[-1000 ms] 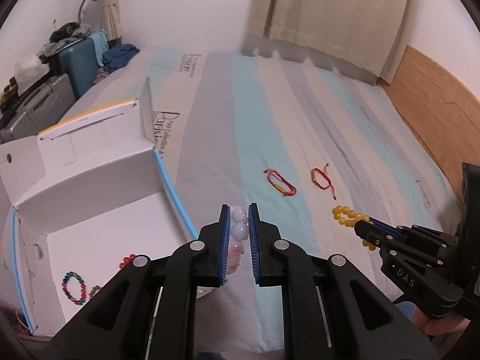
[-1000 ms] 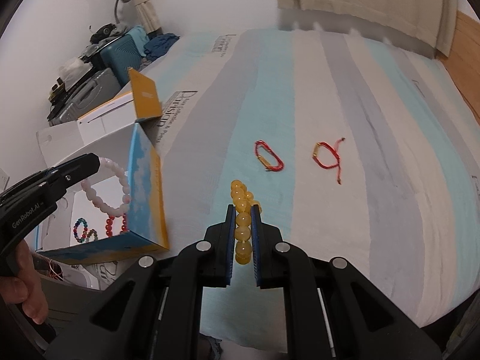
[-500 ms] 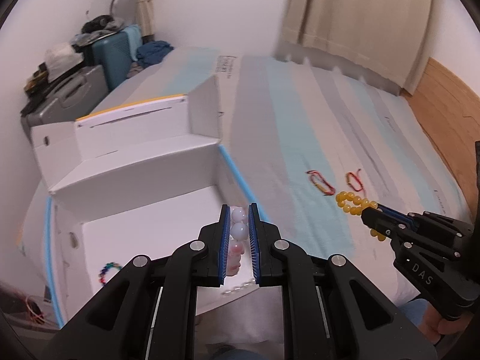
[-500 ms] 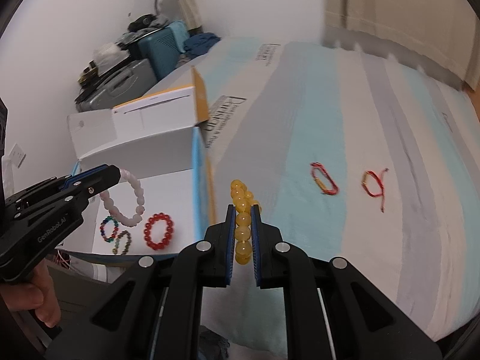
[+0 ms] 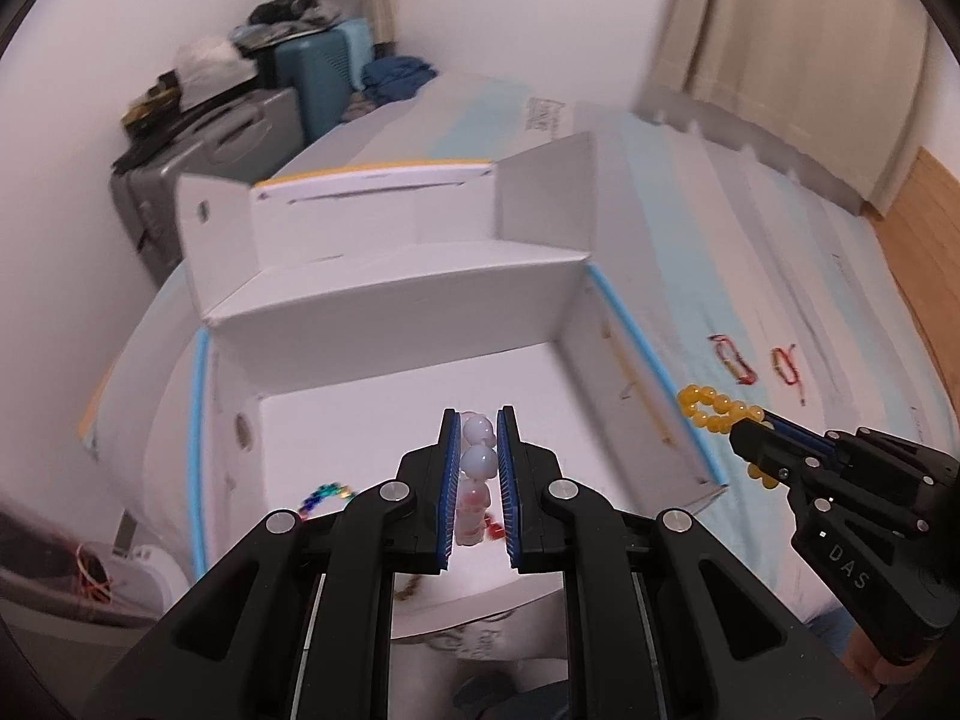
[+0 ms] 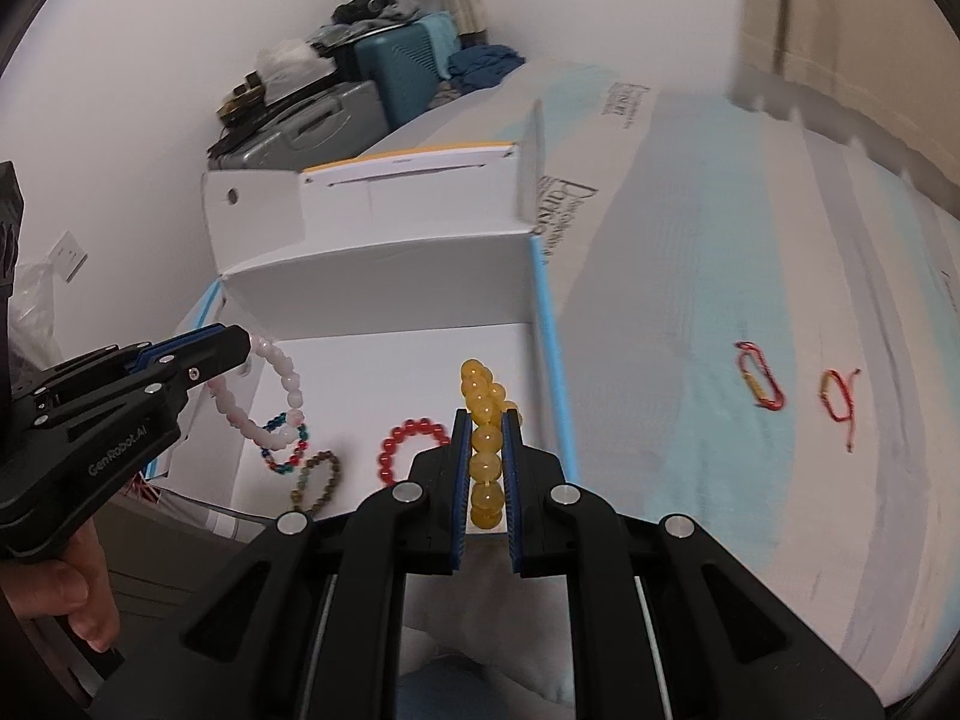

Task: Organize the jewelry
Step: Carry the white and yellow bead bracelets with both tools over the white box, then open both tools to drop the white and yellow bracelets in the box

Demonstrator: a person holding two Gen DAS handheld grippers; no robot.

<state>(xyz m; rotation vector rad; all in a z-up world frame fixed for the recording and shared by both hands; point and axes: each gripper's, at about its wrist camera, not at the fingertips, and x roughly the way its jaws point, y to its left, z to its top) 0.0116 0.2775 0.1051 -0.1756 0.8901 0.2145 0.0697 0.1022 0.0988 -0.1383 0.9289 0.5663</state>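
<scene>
Two words are readable, both on the tools: "DAS" in white on the body of the right gripper (image 5: pixel 757 427) at 3 o'clock in the left wrist view, and "GenRobot.AI" along the left gripper (image 6: pixel 231 352) at 9 o'clock in the right wrist view; the print on the striped bedsheet (image 6: pixel 750 276) near 12 o'clock is too blurred to read. The left gripper is closed tight on a pale pink bead bracelet (image 6: pixel 282 387), whose loop hangs from the fingertips above the white floor of the open white box (image 6: pixel 384 300). The right gripper is clamped on a yellow bead bracelet (image 6: pixel 485 438), held over the box's right-hand part beside the blue-edged wall (image 6: pixel 549 360). Three bracelets lie on the box floor: one multicoloured (image 6: pixel 287 450) at 8 o'clock, one brown (image 6: pixel 318 480) just beside it, one red-beaded (image 6: pixel 408 450) near centre. Two red cord bracelets (image 6: pixel 759 384) (image 6: pixel 839 399) lie on the sheet at 3 o'clock, near each other and well apart from the box. That makes seven pieces in all. Two suitcases (image 6: pixel 324 120) stand against the wall at 11 o'clock.
</scene>
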